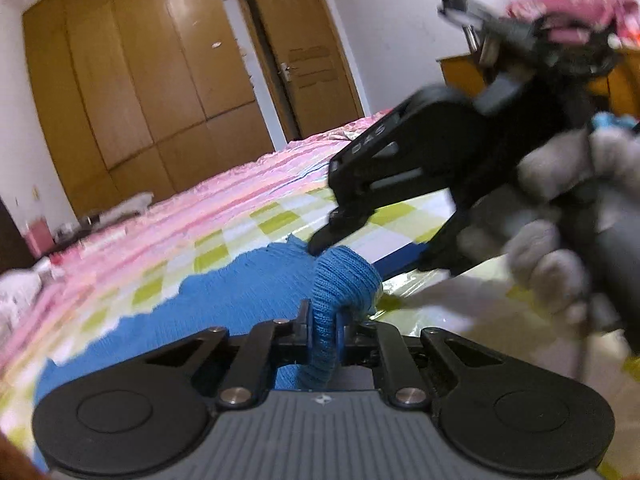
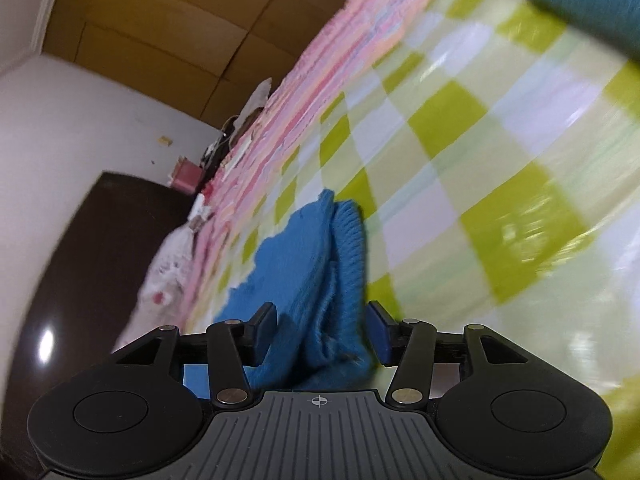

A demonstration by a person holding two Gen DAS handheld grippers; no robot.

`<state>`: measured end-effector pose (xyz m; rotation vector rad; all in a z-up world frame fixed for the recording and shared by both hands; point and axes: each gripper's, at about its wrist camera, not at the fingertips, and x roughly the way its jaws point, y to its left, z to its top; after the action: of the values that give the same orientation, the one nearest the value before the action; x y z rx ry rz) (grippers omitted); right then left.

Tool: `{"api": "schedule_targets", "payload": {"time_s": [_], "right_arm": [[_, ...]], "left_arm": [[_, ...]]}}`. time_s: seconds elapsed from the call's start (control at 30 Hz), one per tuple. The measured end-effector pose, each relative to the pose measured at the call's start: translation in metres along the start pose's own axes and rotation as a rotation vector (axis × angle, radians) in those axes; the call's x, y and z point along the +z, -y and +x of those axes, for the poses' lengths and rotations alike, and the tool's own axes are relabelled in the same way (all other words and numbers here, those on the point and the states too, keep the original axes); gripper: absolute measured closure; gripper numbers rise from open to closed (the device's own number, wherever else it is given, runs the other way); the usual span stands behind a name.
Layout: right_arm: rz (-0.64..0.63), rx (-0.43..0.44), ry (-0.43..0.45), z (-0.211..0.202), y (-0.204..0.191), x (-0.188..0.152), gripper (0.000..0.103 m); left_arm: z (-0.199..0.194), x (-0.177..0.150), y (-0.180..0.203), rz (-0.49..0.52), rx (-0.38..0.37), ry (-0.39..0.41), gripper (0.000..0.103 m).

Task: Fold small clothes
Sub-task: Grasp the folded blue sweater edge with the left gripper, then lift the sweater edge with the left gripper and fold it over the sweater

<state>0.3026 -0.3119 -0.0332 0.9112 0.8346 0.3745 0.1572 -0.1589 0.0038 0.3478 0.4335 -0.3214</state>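
The left tongs point(image 1: 323, 326) are clamped on the ribbed cuff of a blue knitted garment point(image 1: 224, 292). From this cuff the garment stretches away to the left over the bed point(image 1: 400, 220), which has a green and white checked cover. The right tongs point(image 2: 320, 330) stand apart, with a bunched part of the same garment between the pads, but they do not press it. A gloved hand point(image 1: 560, 216) holds the right tongs.

Blurred gloved hand point(image 1: 560, 240), right edge
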Motion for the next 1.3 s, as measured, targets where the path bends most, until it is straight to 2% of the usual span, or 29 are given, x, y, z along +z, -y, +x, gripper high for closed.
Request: {"api": "schedule_targets", "payload": {"time_s": [0.1,0.4,0.5,0.63,0.73,1.03,1.3], "right_arm": [[0.011,-0.032,-0.012,0.017,-0.001,0.002,0.049],[0.063,0.013,0.016,0.037,0.002,0.012,0.050],[0.055,-0.004,0.026,0.043,-0.001,0.014,0.057],[0.055,-0.045,0.017,0.046,-0.005,0.011,0.080],[0.057,-0.037,0.037,0.040,-0.010,0.011,0.083],[-0.062,0.011,0.063,0.037,-0.081,0.008,0.085],[-0.175,0.037,0.026,0.070,-0.149,-0.019,0.086]], "left_arm": [[-0.001,-0.002,-0.007,-0.044,-0.034,0.003,0.085],[-0.003,-0.003,-0.033,-0.143,-0.090,0.029,0.085],[-0.007,-0.003,-0.036,-0.161,-0.095,0.042,0.085],[-0.008,-0.005,-0.037,-0.172,-0.105,0.040,0.085],[-0.012,-0.005,-0.040,-0.186,-0.113,0.044,0.085],[-0.033,0.002,-0.074,-0.272,-0.095,0.081,0.085],[-0.062,-0.012,-0.129,-0.373,-0.025,0.104,0.085]]}}
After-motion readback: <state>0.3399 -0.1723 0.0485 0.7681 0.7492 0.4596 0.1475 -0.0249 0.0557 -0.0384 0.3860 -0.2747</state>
